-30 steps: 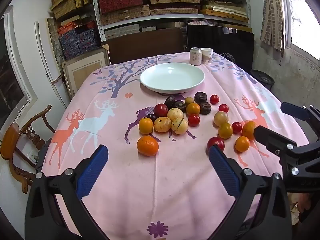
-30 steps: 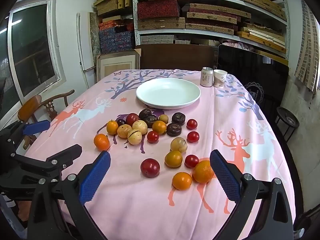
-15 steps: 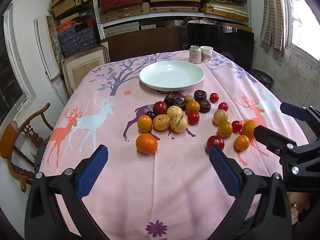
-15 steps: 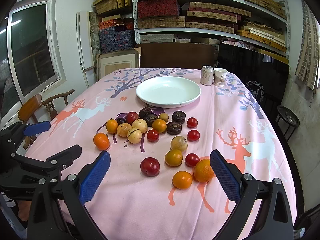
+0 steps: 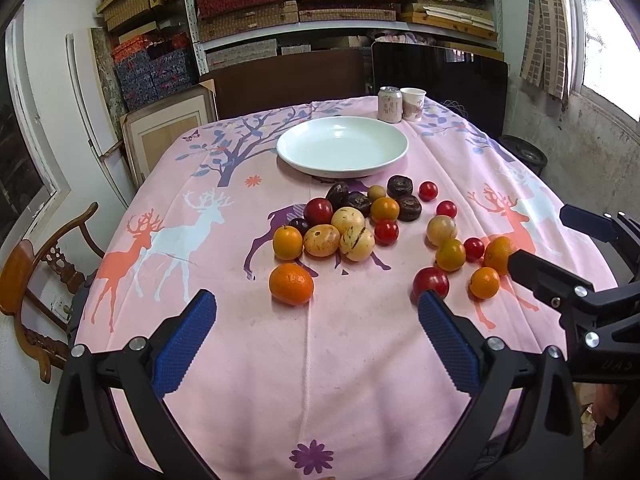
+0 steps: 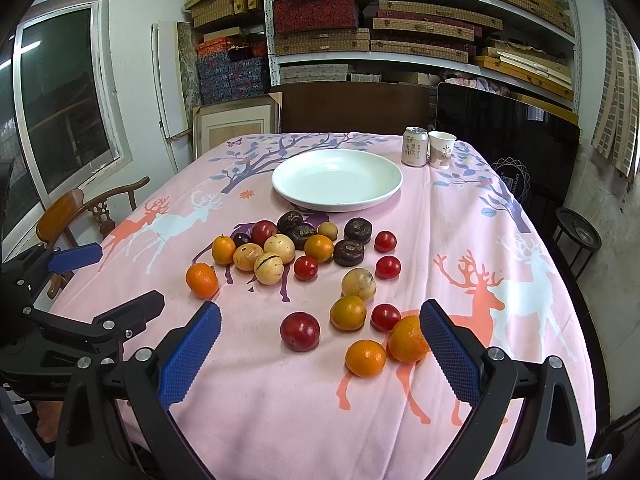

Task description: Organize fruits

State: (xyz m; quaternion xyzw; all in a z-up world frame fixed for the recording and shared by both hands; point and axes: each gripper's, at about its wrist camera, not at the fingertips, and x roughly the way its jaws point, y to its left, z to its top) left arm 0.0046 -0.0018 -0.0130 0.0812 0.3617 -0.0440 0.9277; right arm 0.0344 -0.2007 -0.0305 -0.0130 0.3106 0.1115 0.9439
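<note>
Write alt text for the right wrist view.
Open right gripper hovers over a pink deer-print tablecloth strewn with loose fruits, holding nothing. An empty white plate sits beyond them, with a can and paper cup behind.

- Bare table [image 5: 320,380] cloth lies open near both views.
- Scattered fruits [image 6: 304,264] block the direct way to the white plate [image 6: 337,178].
- Can [image 6: 414,147] and cup [image 6: 441,150] stand just behind the plate's right rim.

— What sits on the table [image 6: 460,240]?
— A plate [image 6: 337,178] at the far middle, a can [image 6: 414,147] and cup [image 6: 441,150] behind its right side, fruits [image 6: 304,264] scattered before it.
</note>
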